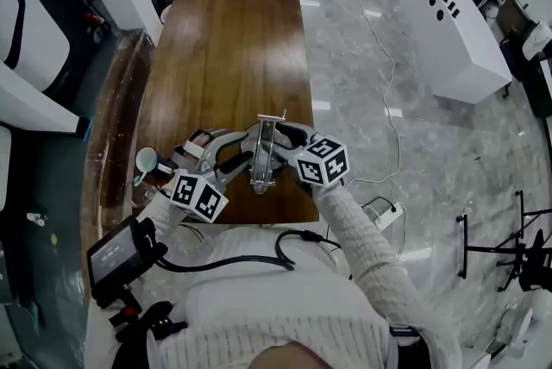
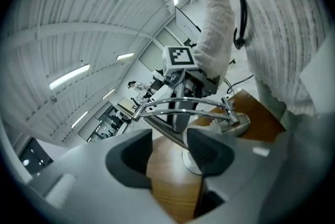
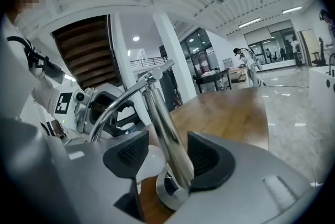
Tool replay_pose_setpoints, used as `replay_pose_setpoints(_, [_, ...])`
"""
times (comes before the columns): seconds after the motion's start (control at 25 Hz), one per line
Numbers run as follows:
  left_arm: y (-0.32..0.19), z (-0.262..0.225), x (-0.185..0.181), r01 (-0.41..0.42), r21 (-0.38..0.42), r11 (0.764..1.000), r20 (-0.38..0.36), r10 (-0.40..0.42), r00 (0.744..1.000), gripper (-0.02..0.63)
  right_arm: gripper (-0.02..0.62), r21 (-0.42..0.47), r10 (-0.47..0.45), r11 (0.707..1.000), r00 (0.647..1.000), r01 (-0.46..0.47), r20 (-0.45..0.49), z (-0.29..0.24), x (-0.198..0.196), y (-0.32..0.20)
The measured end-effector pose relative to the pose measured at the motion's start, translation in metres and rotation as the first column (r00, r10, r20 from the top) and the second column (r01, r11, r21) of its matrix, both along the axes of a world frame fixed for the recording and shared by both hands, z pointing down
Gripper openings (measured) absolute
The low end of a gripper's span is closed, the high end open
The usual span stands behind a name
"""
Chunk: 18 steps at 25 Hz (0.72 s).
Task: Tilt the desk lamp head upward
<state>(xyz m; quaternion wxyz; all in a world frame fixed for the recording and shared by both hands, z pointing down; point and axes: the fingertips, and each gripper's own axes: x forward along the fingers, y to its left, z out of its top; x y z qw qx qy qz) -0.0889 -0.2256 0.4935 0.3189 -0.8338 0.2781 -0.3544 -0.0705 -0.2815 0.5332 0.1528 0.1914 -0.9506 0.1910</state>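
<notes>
The lamp (image 1: pixel 264 153) is set on the table (image 1: pixel 228 48), close to its near edge, and is flanked by both tools. The right gripper (image 3: pixel 159 152) is brought in from the lamp's right with its jaws spread wide. The stem (image 3: pixel 157 113) is seen standing between them, leaning close against the right-hand pad (image 3: pixel 207 157), while a clear gap is left to the other pad, so the stem is not pinched. The round base (image 3: pixel 170 194) is seen low between the jaws, resting on the wood. From the top of the stem a curved arm (image 3: pixel 112 105) is bent down toward the left gripper (image 2: pixel 170 152). That gripper's jaws are held apart as well. Only bare table top and part of the base are framed between them, and the curved arm is seen just beyond the tips. Whether the arm is touched cannot be told. Both grippers are carried on arms in white knit sleeves (image 1: pixel 362 247).
</notes>
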Motion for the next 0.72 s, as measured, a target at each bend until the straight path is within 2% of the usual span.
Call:
replay_pose_setpoints(0.12, [0.007, -0.003, 0.01, -0.069, 0.083, 0.994, 0.067, 0.063, 0.996, 0.258, 0.235, -0.015, -0.003, 1.0, 0.999, 0.003, 0.039, 0.002, -0.003, 0.0])
replay_pose_setpoints(0.24, [0.019, -0.008, 0.024, -0.15, 0.176, 0.973, 0.133, 0.128, 0.983, 0.311, 0.235, -0.001, -0.025, 1.0, 0.998, 0.025, 0.05, 0.007, -0.006, 0.004])
replay_pose_setpoints(0.36, [0.025, -0.01, 0.037, -0.271, 0.28, 0.921, 0.249, 0.203, 0.947, 0.319, 0.225, -0.007, -0.055, 0.998, 0.994, 0.056, 0.096, 0.008, -0.009, 0.007])
replay_pose_setpoints(0.48, [0.035, -0.003, 0.049, -0.408, 0.334, 0.85, 0.377, 0.277, 0.884, 0.319, 0.216, -0.009, -0.075, 0.997, 0.988, 0.077, 0.133, 0.007, -0.012, 0.011])
replay_pose_setpoints(0.6, [0.047, 0.002, 0.062, -0.492, 0.359, 0.793, 0.42, 0.334, 0.844, 0.319, 0.227, -0.043, -0.073, 0.996, 0.981, 0.082, 0.18, 0.006, -0.013, 0.016])
replay_pose_setpoints(0.72, [0.055, 0.01, 0.07, -0.534, 0.35, 0.77, 0.43, 0.374, 0.822, 0.311, 0.23, -0.054, -0.067, 0.995, 0.979, 0.079, 0.194, 0.005, -0.012, 0.021])
